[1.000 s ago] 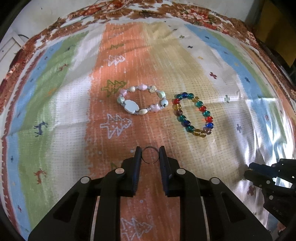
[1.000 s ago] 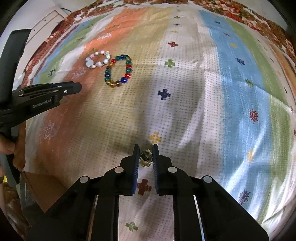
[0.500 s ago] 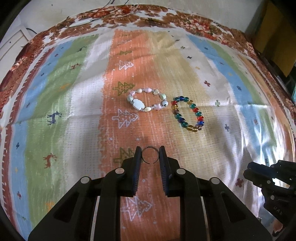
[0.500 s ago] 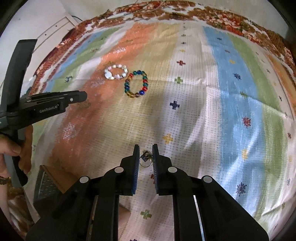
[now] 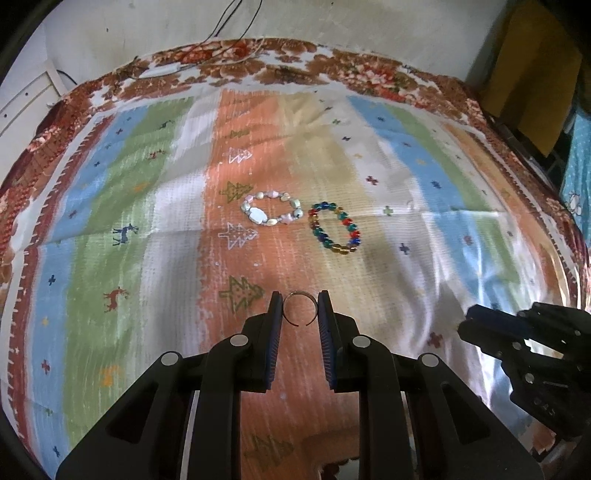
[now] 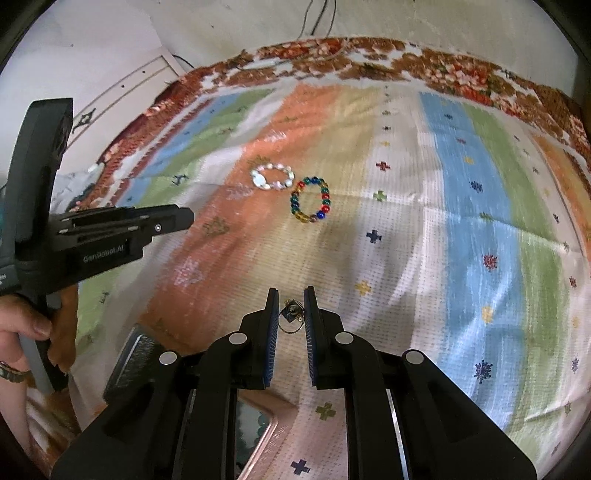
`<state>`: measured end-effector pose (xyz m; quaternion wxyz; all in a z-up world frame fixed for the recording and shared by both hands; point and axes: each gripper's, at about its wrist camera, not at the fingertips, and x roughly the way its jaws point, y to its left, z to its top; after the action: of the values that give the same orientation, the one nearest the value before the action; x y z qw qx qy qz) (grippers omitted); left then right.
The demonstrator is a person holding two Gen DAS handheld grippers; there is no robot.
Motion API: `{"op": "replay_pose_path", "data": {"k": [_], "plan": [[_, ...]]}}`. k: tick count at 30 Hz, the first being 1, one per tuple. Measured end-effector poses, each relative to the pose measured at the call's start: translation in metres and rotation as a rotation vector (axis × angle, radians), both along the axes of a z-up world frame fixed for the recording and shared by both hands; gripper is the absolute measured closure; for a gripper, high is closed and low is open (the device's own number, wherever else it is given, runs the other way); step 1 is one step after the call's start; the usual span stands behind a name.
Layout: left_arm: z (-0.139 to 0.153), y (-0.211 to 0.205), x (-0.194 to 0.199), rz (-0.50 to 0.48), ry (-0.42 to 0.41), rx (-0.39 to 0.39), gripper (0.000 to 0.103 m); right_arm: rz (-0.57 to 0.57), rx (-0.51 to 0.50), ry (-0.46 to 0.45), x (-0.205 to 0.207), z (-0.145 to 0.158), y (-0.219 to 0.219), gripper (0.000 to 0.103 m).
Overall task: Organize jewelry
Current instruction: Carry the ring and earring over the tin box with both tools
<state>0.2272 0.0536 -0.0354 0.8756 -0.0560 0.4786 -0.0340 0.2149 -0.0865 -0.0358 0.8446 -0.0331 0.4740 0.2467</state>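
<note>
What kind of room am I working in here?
Probably a bedroom at home: the work surface looks like a bed under a striped bedspread, against a plain wall with loose cables. Two bracelets lie on it.

Pale bracelet [image 5: 271, 211] lies left of beaded bracelet [image 5: 335, 232] on cloth [image 5: 147, 258].

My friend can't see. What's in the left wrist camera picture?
The left gripper pinches a thin open ring above a striped cloth. Farther off lie a pale bracelet and a colorful bracelet.
</note>
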Motion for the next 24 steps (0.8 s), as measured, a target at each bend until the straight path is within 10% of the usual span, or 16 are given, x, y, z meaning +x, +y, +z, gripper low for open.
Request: {"op": "replay_pose_path", "data": {"k": [24], "plan": [[0.035, -0.015, -0.073, -0.045, -0.119, -0.048, 0.084, 0.028, 0.08, -0.116, -0.059, 0.031, -0.006, 0.089]]}}
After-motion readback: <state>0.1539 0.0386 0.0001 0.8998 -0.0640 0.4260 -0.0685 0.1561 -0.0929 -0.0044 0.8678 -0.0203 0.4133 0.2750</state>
